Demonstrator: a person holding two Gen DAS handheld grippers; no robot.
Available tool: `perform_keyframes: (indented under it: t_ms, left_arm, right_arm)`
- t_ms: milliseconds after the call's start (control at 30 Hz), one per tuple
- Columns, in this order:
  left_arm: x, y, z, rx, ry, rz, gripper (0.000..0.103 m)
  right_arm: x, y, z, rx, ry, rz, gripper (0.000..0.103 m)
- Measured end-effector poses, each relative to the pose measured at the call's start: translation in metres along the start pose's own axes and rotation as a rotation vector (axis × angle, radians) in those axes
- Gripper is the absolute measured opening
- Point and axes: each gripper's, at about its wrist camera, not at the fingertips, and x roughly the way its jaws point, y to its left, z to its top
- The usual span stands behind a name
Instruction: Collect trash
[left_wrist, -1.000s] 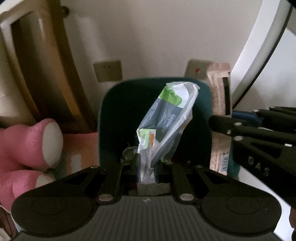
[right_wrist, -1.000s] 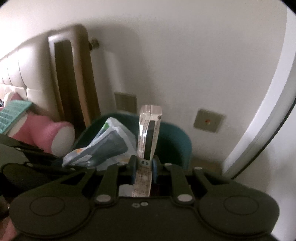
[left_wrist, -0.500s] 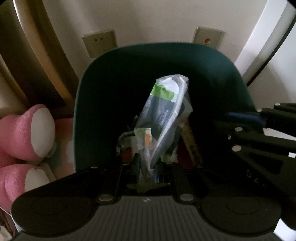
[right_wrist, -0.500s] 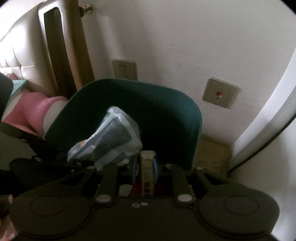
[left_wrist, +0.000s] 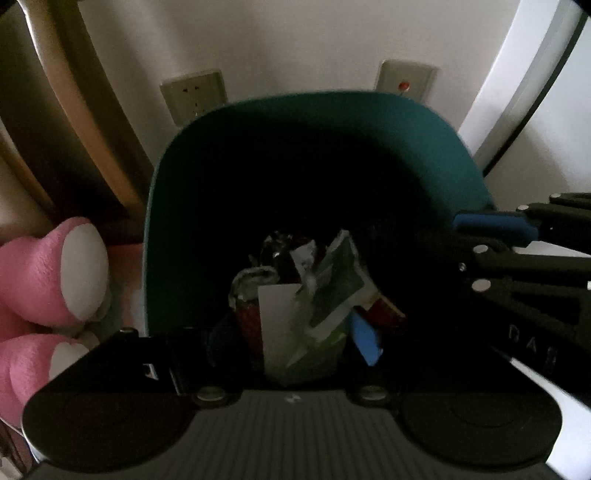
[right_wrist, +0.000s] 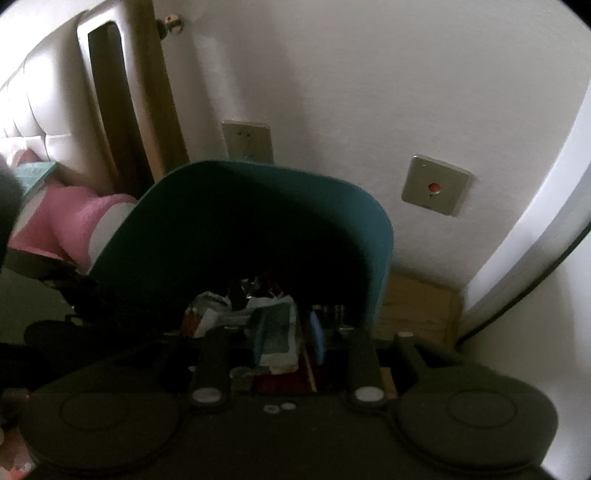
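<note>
A teal bin (left_wrist: 192, 192) fills the left wrist view, with crumpled trash at its bottom. My left gripper (left_wrist: 291, 343) hangs over it, its jaws opening wide. The green-and-white wrapper (left_wrist: 332, 295) lies loose among the trash between them, with no pad pressing on it. My right gripper (right_wrist: 288, 339) hangs over the same bin (right_wrist: 376, 236), jaws opening; the same wrapper (right_wrist: 277, 325) lies below the gap, untouched. A tan stick packet (left_wrist: 384, 308) rests in the bin to the wrapper's right. The right gripper (left_wrist: 480, 240) also reaches in from the right edge.
A pink plush toy (left_wrist: 55, 266) lies left of the bin. Behind the bin the wall carries a socket (left_wrist: 194, 94) and a switch plate (right_wrist: 436, 188). A padded headboard (right_wrist: 37, 110) is at far left, wood floor (right_wrist: 417, 306) and a white door frame (right_wrist: 535, 221) at right.
Both grippers sank over the bin. The left jaws spread and the wrapper dropped out of them into the bin. The right jaws parted and the stick packet left them.
</note>
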Motion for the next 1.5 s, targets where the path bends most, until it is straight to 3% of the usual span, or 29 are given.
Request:
perform_keyframes:
  t_ms: [567, 967, 1067, 1500]
  left_arm:
    - [-0.088, 0.016, -0.037, -0.085, -0.204, -0.046, 0.068]
    - [-0.180, 0.026, -0.087, -0.031, -0.410, -0.064, 0.068]
    - [-0.202, 0.029, -0.100, -0.020, -0.459, -0.068, 0.074]
    - [-0.272, 0.044, -0.151, -0.015, -0.590, -0.106, 0.081]
  right_arm:
    - [-0.092, 0.014, -0.025, 0.015, -0.163, 0.002, 0.027]
    - [-0.164, 0.054, -0.063, 0.053, -0.293, -0.016, 0.031]
    - [-0.181, 0.064, -0.072, 0.060, -0.322, -0.028, 0.033]
    - [-0.247, 0.101, -0.105, 0.055, -0.408, -0.023, 0.044]
